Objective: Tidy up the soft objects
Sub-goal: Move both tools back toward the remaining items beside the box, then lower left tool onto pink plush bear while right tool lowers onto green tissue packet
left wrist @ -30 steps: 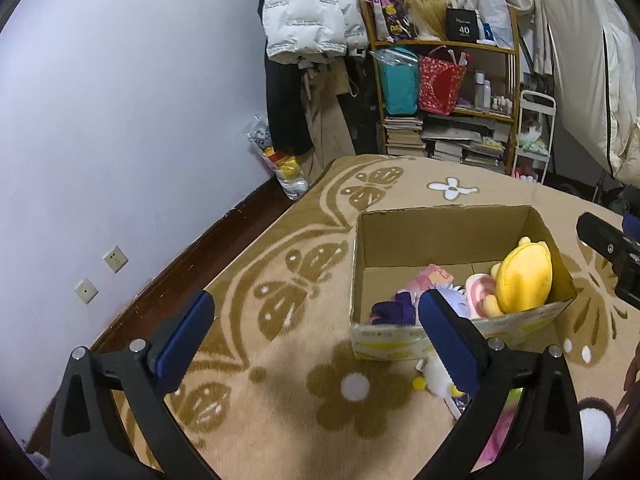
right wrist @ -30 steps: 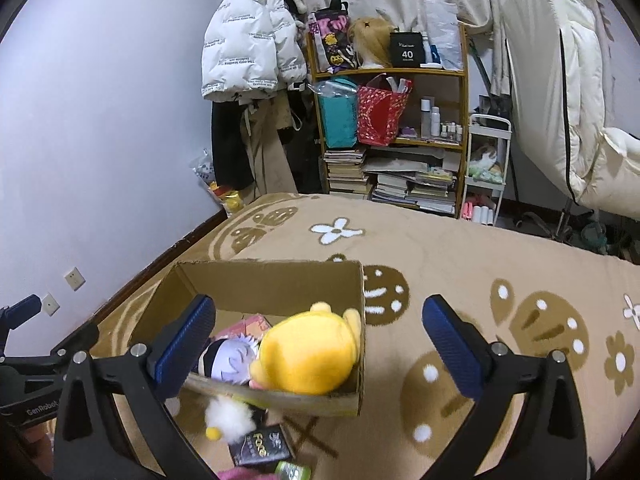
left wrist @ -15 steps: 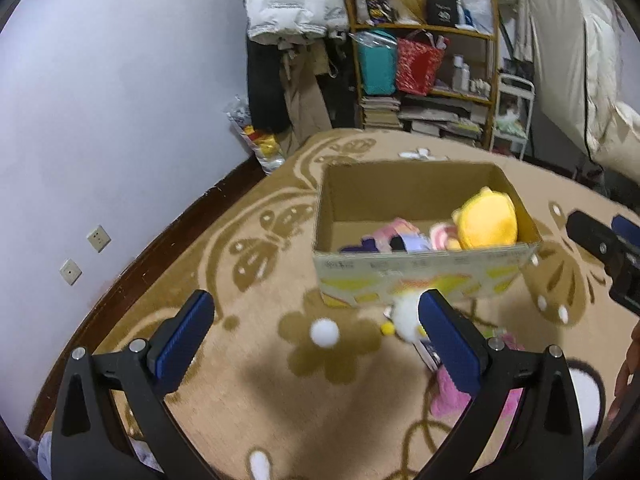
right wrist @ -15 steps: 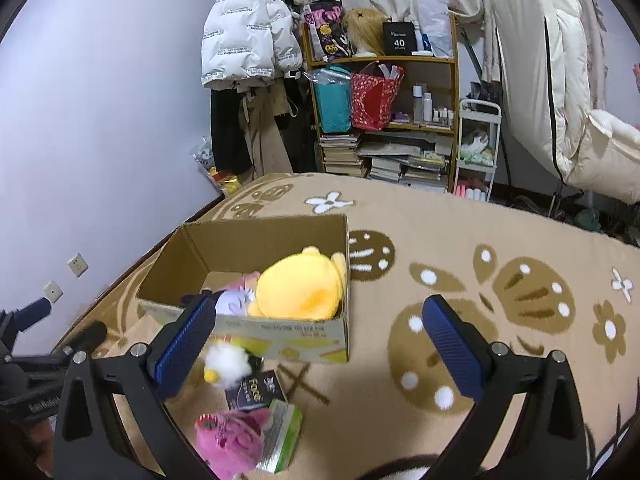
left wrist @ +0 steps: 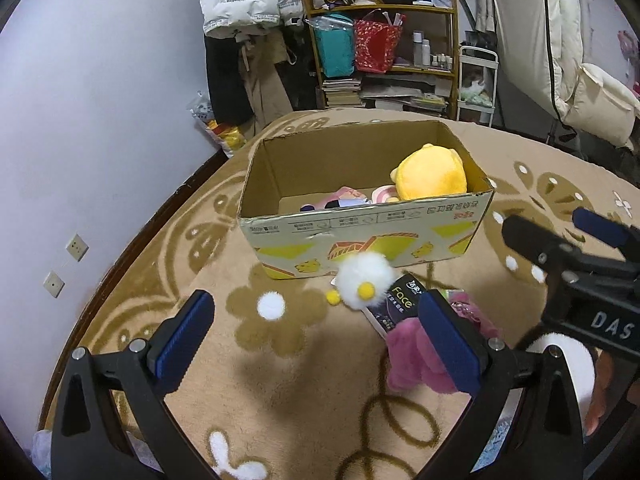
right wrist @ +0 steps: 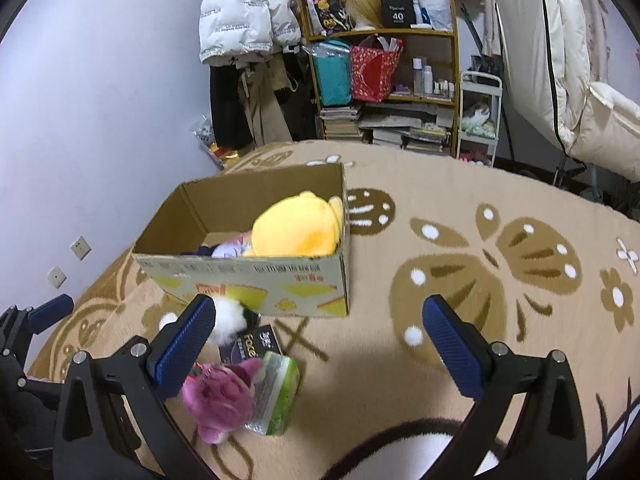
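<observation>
**Both grippers spread wide over loose plush by the box**

Cardboard box [left wrist: 360, 236] sits on the tan flower-patterned carpet [left wrist: 280, 380], centre of the left wrist frame. Top open; near wall printed with yellow shapes and red lettering. Inside, at the right end: a round yellow plush [left wrist: 430, 176], fuzzy, pressed into the corner. Beside it, low in the box, smaller pink and purple soft things, mostly hidden by the near wall.

On the carpet just in front of the box: a fluffy white plush [left wrist: 364, 278] with a yellow beak-like spot, touching the box wall. Below it a dark packet marked "Face" [left wrist: 394, 304]. Lower right of that, a pink plush [right wrist: 220, 396], shaggy, lying partly on a green-edged clear packet [right wrist: 278, 392]; the right wrist view shows it at lower left.

Left gripper [left wrist: 316, 336]: fingers released, blue pads far apart, nothing between them, held above the carpet; its right pad overlaps the pink plush in frame, contact cannot be told. Right gripper [right wrist: 320, 336]: fingers likewise released and empty, above bare carpet right of the loose things.

Background, upper frame: wooden shelf [right wrist: 384, 76] with books and bags, white puffer jacket [right wrist: 244, 12] hanging.
</observation>
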Demonstrator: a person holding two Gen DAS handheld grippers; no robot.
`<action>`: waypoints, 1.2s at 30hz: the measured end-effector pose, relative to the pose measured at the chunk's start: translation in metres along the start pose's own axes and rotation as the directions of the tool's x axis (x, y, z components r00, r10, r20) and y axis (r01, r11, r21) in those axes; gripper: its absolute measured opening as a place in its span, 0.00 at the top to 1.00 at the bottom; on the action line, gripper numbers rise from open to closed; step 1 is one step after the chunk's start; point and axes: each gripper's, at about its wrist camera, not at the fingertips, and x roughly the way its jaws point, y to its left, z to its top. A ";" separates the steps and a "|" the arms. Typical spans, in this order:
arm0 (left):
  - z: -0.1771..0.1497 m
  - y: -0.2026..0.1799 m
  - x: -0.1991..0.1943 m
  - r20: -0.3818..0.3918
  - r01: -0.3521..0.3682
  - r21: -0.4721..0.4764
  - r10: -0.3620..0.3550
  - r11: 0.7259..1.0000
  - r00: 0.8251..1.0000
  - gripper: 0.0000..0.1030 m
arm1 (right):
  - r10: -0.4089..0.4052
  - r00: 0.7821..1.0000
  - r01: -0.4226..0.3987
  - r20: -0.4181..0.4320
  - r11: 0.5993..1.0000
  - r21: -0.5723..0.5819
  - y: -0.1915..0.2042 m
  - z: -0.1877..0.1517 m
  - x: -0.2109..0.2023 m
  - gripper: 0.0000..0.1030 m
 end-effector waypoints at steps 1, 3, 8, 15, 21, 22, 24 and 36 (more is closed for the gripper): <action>0.000 0.000 -0.001 0.003 0.007 -0.005 -0.007 1.000 1.000 0.02 | -0.001 1.000 0.001 -0.006 1.000 0.009 -0.002 -0.002 0.002 0.00; 0.001 0.002 -0.003 0.003 0.031 -0.017 -0.031 0.999 1.000 0.02 | -0.001 1.000 0.002 -0.015 1.000 0.021 -0.005 -0.006 0.005 0.00; 0.000 -0.007 -0.002 -0.006 0.056 0.006 -0.056 0.998 0.998 0.02 | 0.007 0.999 -0.004 -0.046 0.999 0.048 -0.013 -0.013 0.016 0.00; -0.002 -0.021 0.006 -0.036 0.090 0.041 -0.088 0.995 0.995 0.02 | 0.018 0.996 -0.013 -0.090 0.998 0.064 -0.018 -0.019 0.031 0.00; -0.004 -0.035 0.010 -0.051 0.137 0.081 -0.133 0.987 0.990 0.02 | 0.042 0.993 -0.032 -0.111 0.995 0.095 -0.025 -0.019 0.040 0.00; -0.004 -0.038 0.011 -0.053 0.137 0.092 -0.133 0.986 0.990 0.02 | 0.047 0.992 -0.035 -0.114 0.995 0.098 -0.026 -0.019 0.042 0.00; -0.005 -0.043 0.013 -0.061 0.138 0.108 -0.132 0.985 0.989 0.02 | 0.054 0.991 -0.042 -0.122 0.994 0.100 -0.026 -0.018 0.046 0.00; -0.009 -0.058 0.022 -0.096 0.169 0.148 -0.156 0.974 0.983 0.02 | 0.078 0.983 -0.057 -0.165 0.991 0.124 -0.028 -0.022 0.065 0.00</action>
